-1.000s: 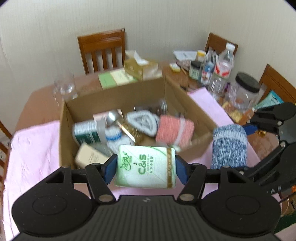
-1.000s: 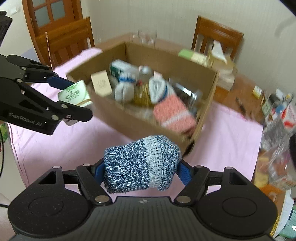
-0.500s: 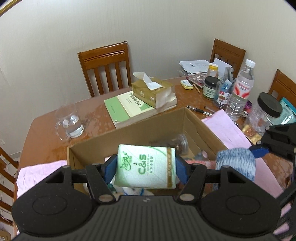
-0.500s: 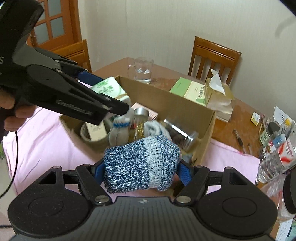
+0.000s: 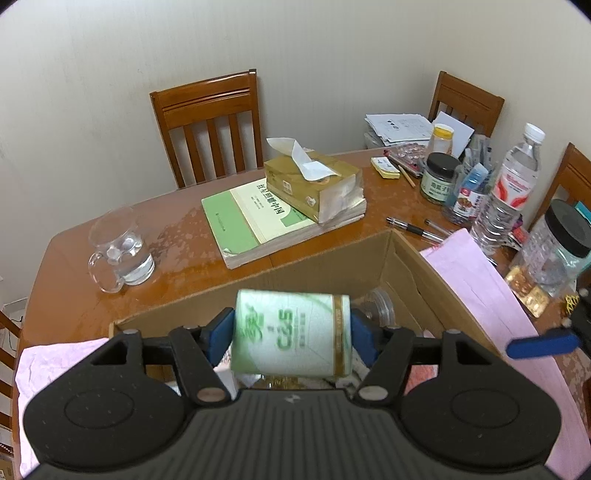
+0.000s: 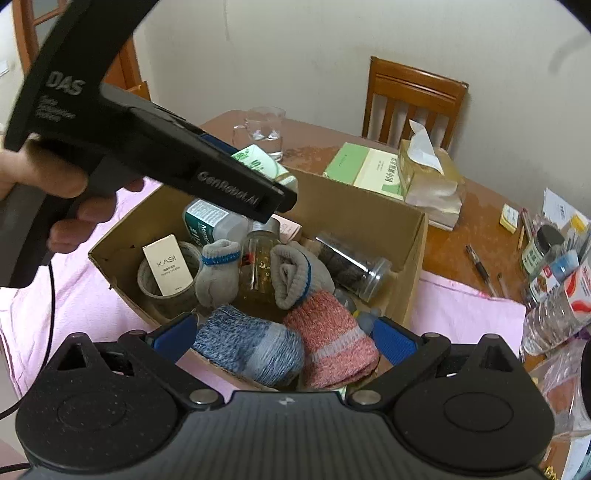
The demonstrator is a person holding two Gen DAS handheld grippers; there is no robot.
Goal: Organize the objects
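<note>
My left claw [image 5: 291, 338] is clamped on a green-and-white C&S tissue pack [image 5: 291, 338], holding it above the far-left part of the open cardboard box [image 6: 373, 218] on the tabletop [image 5: 184, 229]. My right claw [image 6: 282, 338] is spread apart over the box's near edge; the blue knit sock roll [image 6: 247, 347] lies between its blue pads [image 6: 391, 339], touching neither, resting just beside a pink knit sock roll [image 6: 328, 339] inside the box.

Plain cream walls [image 5: 314, 40] meet in a corner; wooden slat-backed chairs [image 5: 207, 122] stand around the brown bench [image 5: 177, 229] (its top glossy); a wooden door [image 6: 27, 35] shows at left.
</note>
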